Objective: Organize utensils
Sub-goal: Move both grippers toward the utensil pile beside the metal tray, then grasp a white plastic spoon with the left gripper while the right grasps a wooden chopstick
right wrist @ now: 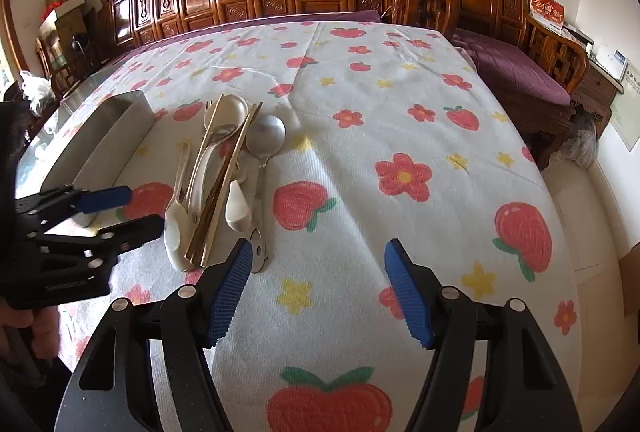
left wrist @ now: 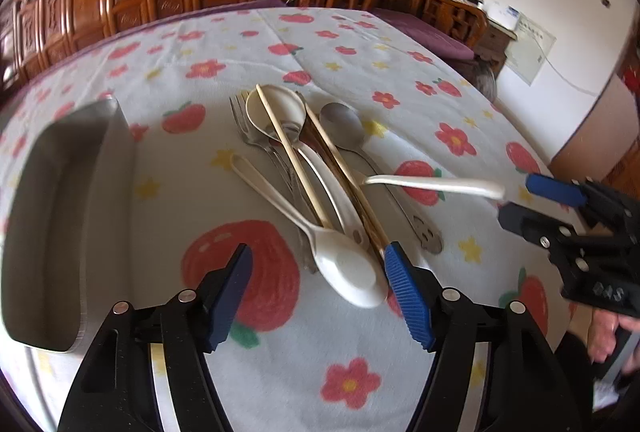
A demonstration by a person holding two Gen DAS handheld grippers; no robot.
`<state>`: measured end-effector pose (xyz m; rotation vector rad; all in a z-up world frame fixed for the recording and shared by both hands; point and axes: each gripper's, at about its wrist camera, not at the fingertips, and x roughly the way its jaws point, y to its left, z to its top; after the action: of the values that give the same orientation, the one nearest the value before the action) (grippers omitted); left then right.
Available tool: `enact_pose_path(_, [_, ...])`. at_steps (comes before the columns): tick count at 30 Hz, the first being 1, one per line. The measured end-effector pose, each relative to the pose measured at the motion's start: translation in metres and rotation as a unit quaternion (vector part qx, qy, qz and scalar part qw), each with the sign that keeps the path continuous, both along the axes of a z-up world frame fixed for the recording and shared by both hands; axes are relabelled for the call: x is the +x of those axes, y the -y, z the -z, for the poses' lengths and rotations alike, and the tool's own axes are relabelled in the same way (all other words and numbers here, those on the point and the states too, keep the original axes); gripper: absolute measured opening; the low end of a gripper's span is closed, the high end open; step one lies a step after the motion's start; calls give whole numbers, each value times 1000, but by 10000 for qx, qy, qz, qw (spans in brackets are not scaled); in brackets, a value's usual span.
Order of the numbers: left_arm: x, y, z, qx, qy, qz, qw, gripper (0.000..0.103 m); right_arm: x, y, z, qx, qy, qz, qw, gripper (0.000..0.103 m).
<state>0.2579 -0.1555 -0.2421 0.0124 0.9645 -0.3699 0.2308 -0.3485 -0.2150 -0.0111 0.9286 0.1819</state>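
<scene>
Utensils heaped mid-frame, metal tray (left wrist: 60, 192) at the left.
Left hand-held gripper (left wrist: 318, 272) wide, empty, over the white spoon (left wrist: 344, 272): light, slick, take the handle; right hand-held gripper (right wrist: 318, 272) wide, empty.

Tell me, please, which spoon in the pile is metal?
The metal spoon on the pile's right edge: grey and shiny, while the other spoons are cream-white plastic.

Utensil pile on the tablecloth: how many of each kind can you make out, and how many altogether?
White or cream spoons: 3
Metal spoons: 1
Metal forks: at least 1, the overlap hides any more
Chopsticks: 3 visible
Total: at least 8
</scene>
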Motion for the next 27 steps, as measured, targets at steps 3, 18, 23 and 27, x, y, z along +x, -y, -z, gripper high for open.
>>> enact_pose_path(3, [9,1,9,-154,-202,-134,9996,57,0,3,-4,52,47,18,10000,71])
enact_pose_path(18, [-4,17,9,-55,-190,48,9998,5,-3,8,-22,58,283,64,9996,71])
enact_pose_path(23, [-11,13,4,-43,-199,127,9997,3,-3,4,-22,43,278,10,9996,71])
enact_pose_path(27, [-16,11,1,-81,-209,164,9996,3,-5,1,-21,31,268,-25,9996,71])
